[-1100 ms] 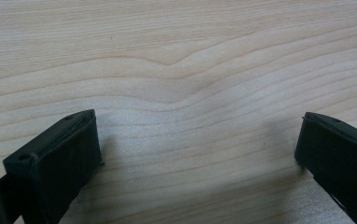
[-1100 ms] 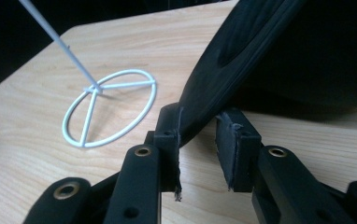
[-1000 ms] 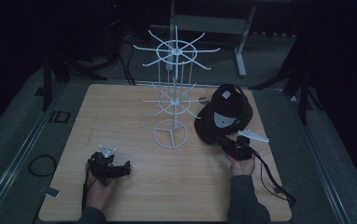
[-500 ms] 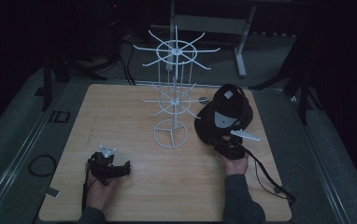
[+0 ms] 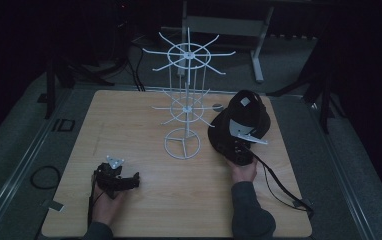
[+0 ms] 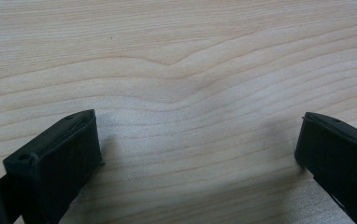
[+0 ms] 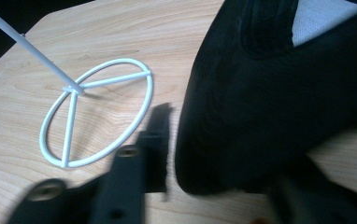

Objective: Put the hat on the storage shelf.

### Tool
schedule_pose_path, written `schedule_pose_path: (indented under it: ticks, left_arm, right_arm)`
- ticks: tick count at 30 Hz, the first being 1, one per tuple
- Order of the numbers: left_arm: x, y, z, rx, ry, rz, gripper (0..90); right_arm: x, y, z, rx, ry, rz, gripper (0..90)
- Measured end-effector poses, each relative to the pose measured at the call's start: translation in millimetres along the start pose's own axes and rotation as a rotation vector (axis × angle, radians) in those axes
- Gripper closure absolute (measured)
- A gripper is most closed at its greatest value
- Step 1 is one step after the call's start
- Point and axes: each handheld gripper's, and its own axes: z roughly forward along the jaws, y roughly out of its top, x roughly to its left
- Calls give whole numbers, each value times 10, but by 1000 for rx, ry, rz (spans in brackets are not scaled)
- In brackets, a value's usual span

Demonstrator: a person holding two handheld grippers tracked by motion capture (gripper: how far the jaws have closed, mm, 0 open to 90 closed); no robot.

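A black cap [image 5: 244, 116] lies on the right side of the wooden table [image 5: 129, 115], beside a white wire rack [image 5: 186, 100]. My right gripper [image 5: 233, 146] sits at the cap's near edge. In the right gripper view the cap [image 7: 270, 93] fills the space between the jaws of my right gripper [image 7: 232, 154]. They have just been closing, and a thin strip of wood still shows between the left jaw and the cap. My left gripper [image 5: 131, 181] rests near the front left, and in its own view my left gripper [image 6: 197, 149] is open over bare wood.
The rack's ring base [image 7: 97, 112] stands just left of the cap, with thin arms spreading out above it. A cable [image 5: 279, 185] trails from the right gripper toward the table's front right corner. Grey floor and dark stands surround the table.
The right hand has slid up and to the left, bringing its gripper against the cap's near edge. The left gripper has not moved.
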Motion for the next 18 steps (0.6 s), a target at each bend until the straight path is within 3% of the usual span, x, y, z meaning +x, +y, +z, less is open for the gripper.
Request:
schedule_pose_path:
  ticks: [9,14,18]
  left_arm:
    - [0,0,0,0,0,0,2]
    - [0,0,0,1,0,0,2]
    - [-1,1,0,1,0,0,2]
  right_arm:
    - [-141,30,-175,22,36,-18,734]
    - [-224,104,-326,58,64,-74,747]
    - [-229,151,-412,55,61,-109,785]
